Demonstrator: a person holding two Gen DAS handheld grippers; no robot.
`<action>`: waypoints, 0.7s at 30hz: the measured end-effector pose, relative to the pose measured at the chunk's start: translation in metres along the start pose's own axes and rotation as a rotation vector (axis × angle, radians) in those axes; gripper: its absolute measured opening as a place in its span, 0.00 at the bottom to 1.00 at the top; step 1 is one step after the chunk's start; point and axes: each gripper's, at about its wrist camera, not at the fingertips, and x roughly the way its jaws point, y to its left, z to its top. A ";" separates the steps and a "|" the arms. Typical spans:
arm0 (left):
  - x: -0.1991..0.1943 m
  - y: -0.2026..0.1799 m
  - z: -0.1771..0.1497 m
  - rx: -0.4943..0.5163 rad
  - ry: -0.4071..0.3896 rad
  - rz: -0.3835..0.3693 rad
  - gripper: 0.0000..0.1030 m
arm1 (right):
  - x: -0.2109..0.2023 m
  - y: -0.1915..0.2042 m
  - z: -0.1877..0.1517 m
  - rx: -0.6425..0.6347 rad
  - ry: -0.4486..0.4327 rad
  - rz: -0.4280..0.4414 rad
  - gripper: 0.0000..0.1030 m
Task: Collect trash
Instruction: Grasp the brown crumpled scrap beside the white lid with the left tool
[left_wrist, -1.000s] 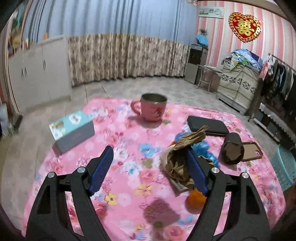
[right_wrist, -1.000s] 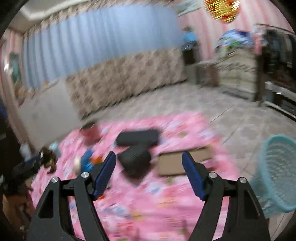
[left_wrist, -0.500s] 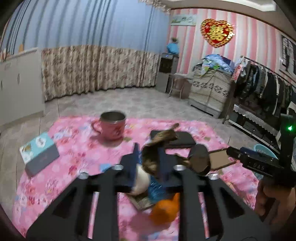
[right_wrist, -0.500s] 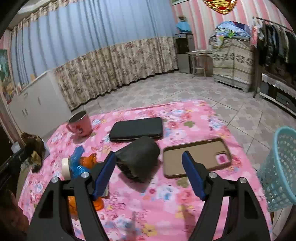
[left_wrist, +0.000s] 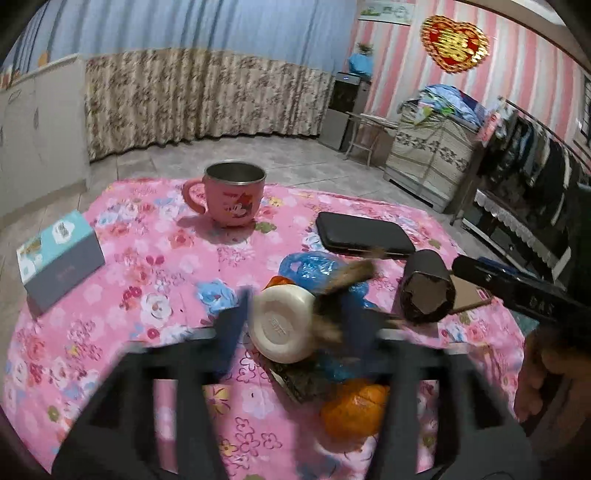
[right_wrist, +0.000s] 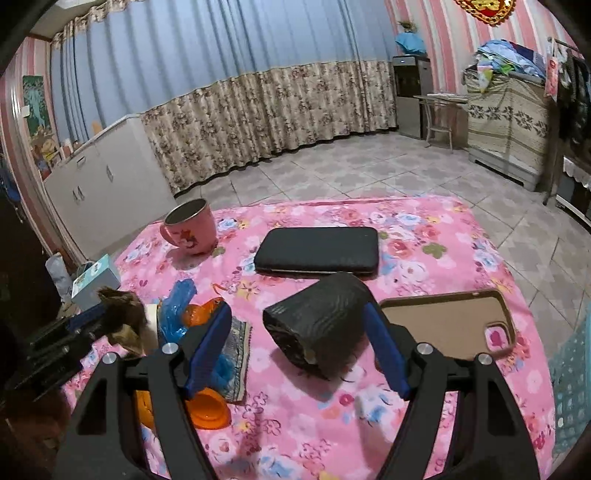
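Though hunted for, hardly any writing to read. On the pink mug (left_wrist: 232, 199), a cartoon mouse with a bow and no words. On the wall, a red heart (left_wrist: 456, 42) with a gold sign. On the bottom of the white cup (left_wrist: 280, 328), tiny marks, too small to read. On the teal box (left_wrist: 59, 254), labels too small to read as well.

Left hand-held gripper (left_wrist: 295, 321): blurry, jaws opening, pointing down at the trash pile on the desk (left_wrist: 147, 258). Between its fingers, the white cup and a brown paper wad (left_wrist: 332, 295) close to the right-side finger. Cannot tell if the wad touches that finger. Just past the wad, a blue bag (left_wrist: 314, 266). Below it, near the camera, orange peel (left_wrist: 354, 410).

Right hand-held gripper (right_wrist: 295, 314): sharp, jaws wide apart, gripping nothing, tilted down. Right in front of its fingers, a black roll (right_wrist: 321, 325) lying on its side, just beside the right-side pad. Beyond the roll, a flat black case (right_wrist: 317, 249). To the right, a brown phone case (right_wrist: 447, 325), and at the far right edge a teal basket (right_wrist: 572, 387) down off the desk.

Seen from the left camera: right hand (left_wrist: 543, 369) wrapped round its handle at the desk's right edge.
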 end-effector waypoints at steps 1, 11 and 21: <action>0.003 0.000 0.000 0.006 0.000 0.014 0.62 | 0.002 -0.001 0.000 0.001 0.004 0.000 0.71; 0.043 0.004 -0.008 -0.004 0.135 -0.041 0.74 | 0.023 -0.007 -0.002 0.005 0.056 -0.009 0.71; 0.045 -0.010 -0.006 0.058 0.128 -0.094 0.30 | 0.049 -0.010 -0.009 0.018 0.121 -0.007 0.71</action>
